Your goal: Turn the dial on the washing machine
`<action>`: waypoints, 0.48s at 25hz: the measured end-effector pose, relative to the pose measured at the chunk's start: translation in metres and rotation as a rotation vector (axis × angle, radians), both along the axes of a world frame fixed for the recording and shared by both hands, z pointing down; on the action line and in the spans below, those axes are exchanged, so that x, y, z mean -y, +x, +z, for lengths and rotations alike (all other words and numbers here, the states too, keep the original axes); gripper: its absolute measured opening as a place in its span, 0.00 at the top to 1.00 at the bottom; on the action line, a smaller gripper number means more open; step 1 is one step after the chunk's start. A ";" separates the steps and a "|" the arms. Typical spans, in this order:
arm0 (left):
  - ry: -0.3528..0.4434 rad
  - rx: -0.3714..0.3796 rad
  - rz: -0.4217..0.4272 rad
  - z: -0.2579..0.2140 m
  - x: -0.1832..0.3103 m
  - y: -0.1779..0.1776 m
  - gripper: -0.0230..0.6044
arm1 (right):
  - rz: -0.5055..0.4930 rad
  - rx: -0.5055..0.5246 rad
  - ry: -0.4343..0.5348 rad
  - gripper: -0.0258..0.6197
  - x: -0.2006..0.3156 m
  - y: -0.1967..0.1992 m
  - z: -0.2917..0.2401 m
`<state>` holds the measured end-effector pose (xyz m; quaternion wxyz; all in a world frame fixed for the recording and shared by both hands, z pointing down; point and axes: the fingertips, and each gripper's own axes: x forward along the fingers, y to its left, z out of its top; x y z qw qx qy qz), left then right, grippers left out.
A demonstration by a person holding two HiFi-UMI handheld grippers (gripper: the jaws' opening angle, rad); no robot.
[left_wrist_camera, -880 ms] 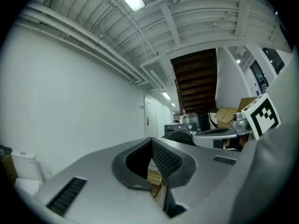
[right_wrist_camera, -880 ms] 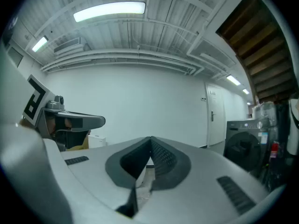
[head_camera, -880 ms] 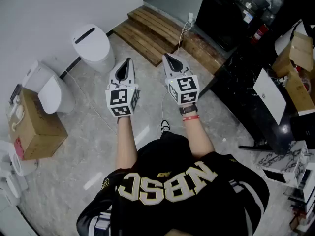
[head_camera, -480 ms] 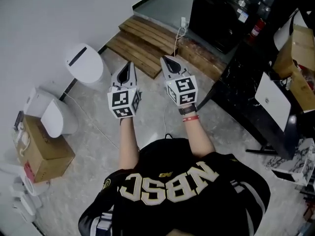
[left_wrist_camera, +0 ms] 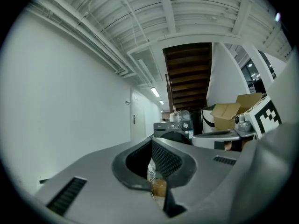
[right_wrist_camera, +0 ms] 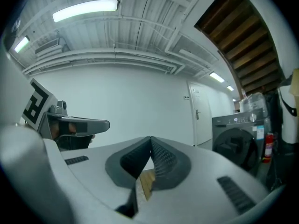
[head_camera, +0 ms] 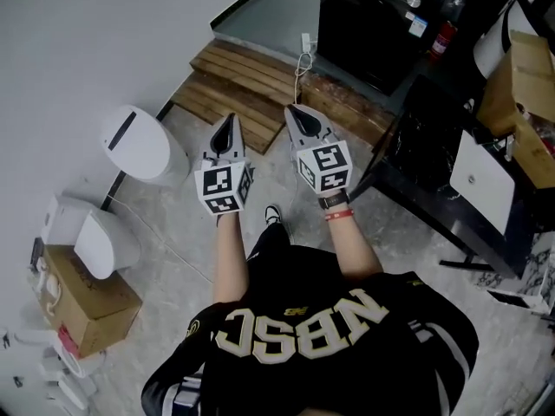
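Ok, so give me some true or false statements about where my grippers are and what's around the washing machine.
1. The right gripper has its fingers shut with nothing between them. True.
2. The left gripper is touching the washing machine. False: it is held over the floor, well short of the machine.
3. The washing machine is white. False: it is dark.
4. Wooden steps lie on the floor ahead of both grippers. True.
5. Both grippers point straight down. False: they are held about level, side by side.
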<state>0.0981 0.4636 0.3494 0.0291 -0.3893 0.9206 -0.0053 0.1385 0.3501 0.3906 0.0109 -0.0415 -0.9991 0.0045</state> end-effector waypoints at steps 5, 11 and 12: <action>0.022 -0.024 0.075 0.016 0.045 -0.043 0.94 | 0.067 -0.027 0.011 0.95 0.037 -0.033 0.021; 0.036 -0.035 0.218 0.036 0.130 -0.123 0.94 | 0.185 -0.040 0.039 0.95 0.104 -0.100 0.033; 0.035 -0.040 0.254 0.035 0.152 -0.139 0.94 | 0.218 -0.049 0.033 0.95 0.124 -0.114 0.033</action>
